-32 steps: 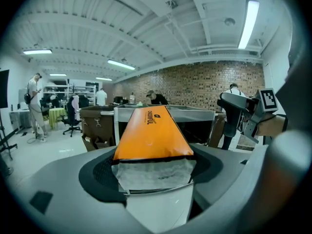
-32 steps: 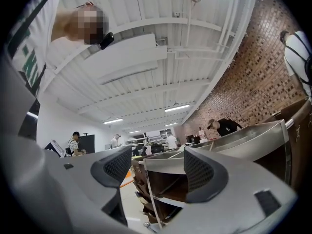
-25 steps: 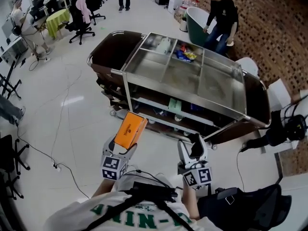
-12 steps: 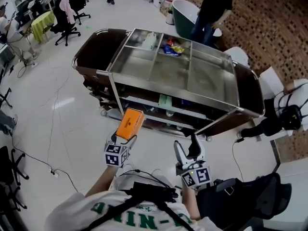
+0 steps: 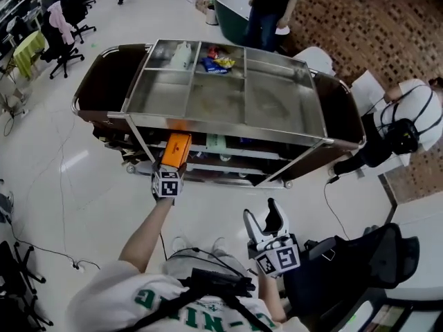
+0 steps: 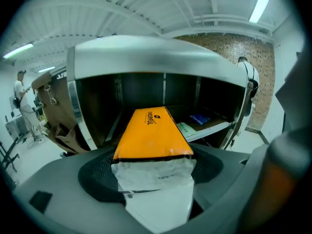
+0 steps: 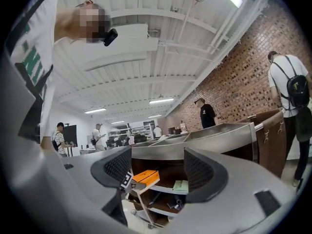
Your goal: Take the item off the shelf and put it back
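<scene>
A flat orange box point(image 5: 176, 151) with a white end is held in my left gripper point(image 5: 172, 167), which is shut on it. My left arm is stretched out, and the box's far end sits at the front edge of the steel cart's point(image 5: 220, 125) middle shelf. In the left gripper view the box point(image 6: 151, 133) points straight into the dark shelf opening, with its white end between the pads of the gripper point(image 6: 153, 172). My right gripper point(image 5: 267, 217) is held back near my body, open and empty. Its own view shows the gripper point(image 7: 152, 169) aimed at the cart and the box point(image 7: 145, 177).
The cart's top tray holds a bottle point(image 5: 181, 50) and snack bags point(image 5: 216, 63). A green packet point(image 6: 186, 128) and a blue one point(image 6: 199, 119) lie on the shelf right of the box. One person point(image 5: 270, 2) stands behind the cart by a green tub, another point(image 5: 405, 116) at its right end.
My left gripper has carried the orange box forward, from near my body up to the cart's shelf opening. The cart now sits closer. My right gripper stays low by my body.
</scene>
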`<state>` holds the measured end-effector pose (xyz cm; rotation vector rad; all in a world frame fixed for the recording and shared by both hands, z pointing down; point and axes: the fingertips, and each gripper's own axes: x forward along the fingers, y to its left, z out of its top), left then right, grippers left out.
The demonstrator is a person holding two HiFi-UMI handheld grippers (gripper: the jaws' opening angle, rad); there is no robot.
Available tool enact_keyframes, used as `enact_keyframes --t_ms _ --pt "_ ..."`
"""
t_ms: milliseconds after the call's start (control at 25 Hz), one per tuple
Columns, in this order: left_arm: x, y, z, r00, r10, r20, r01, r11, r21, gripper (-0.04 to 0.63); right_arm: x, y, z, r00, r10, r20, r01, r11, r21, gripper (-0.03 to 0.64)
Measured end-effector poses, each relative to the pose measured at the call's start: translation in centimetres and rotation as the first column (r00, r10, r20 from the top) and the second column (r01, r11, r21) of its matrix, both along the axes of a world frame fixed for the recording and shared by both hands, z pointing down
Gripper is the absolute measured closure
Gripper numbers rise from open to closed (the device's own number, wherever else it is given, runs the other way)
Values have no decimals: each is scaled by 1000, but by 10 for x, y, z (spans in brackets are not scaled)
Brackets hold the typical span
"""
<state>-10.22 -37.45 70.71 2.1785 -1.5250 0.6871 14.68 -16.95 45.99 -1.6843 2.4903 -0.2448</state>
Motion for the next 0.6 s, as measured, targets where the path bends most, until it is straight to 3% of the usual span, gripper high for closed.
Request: enact_keyframes --t_ms 320,520,600 --pt "-10 -103 63 992 -119 48 123 988 -96 206 15 15 16 997 78 -8 -79 994 -74 273" --pt "-5 -147 71 990 -141 13 142 986 -90 193 17 16 19 995 88 -35 -91 991 -95 273" --pt "-4 -159 74 990 -141 -7 140 986 -95 140 16 14 16 995 90 -42 -93 992 -89 273"
